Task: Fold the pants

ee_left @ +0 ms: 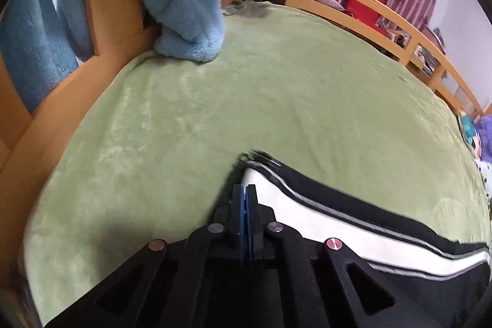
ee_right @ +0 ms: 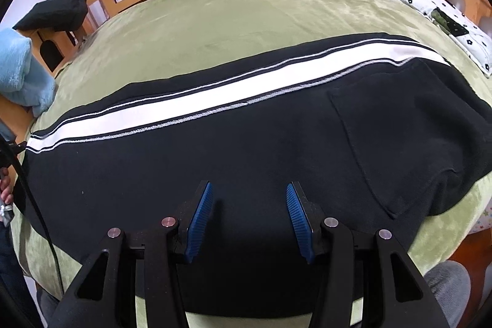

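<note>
On green bed (ee_right: 215, 5), left gripper (ee_left: 245, 189) fingers clenched at pants (ee_right: 215, 149) hem, right gripper (ee_right: 249, 189) fingers released.

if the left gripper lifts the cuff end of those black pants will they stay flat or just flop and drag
Likely floppy: the pants lie limp and follow the curve of the green blanket, so a lifted end should sag. They look like thick knit, so probably weighty enough to hang and drag. The left gripper is shut at the cuff edge; the plush blanket may cling somewhat.
</note>
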